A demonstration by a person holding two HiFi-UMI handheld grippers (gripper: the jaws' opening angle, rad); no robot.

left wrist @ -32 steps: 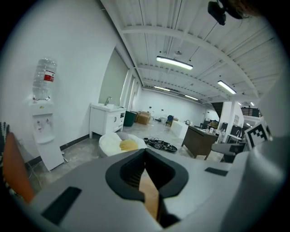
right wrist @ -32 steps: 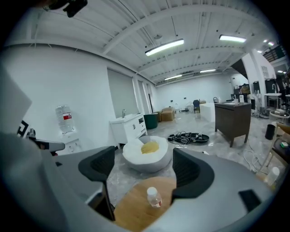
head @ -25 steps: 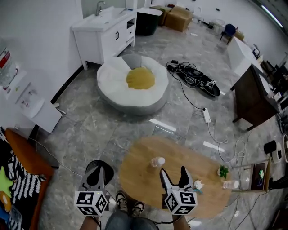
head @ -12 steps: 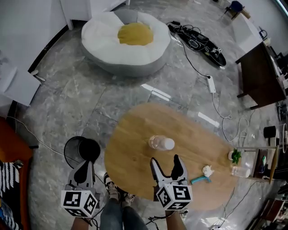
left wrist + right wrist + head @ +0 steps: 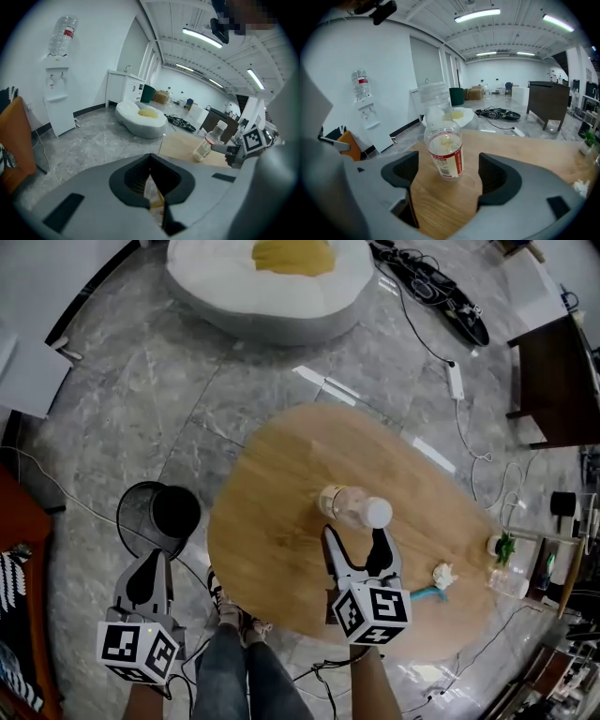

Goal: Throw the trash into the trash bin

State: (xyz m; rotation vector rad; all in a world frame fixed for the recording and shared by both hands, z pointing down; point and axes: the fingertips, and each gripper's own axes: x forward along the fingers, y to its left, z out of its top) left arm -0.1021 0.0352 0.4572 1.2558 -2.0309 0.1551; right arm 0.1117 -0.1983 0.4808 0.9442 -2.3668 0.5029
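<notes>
One bottle (image 5: 352,509) stands mid-table (image 5: 272,549) before the right gripper (image 5: 358,542), fingers apart; left gripper (image 5: 150,565) beside the bin (image 5: 159,517) pinches a wrapper (image 5: 154,197).

Left gripper (image 5: 150,565): a grey moulded shell narrowing to dark tips; behind it a white cube (image 5: 137,652) printed with black square markers; right gripper (image 5: 354,538) is built alike, with black fingers and its own marker cube (image 5: 372,613); seen close, the jaw shells are matte grey with dark, ribbed inner pads (image 5: 401,173); the person wears blue-grey jeans (image 5: 246,676) and dark shoes (image 5: 228,607) with pale trim.
</notes>
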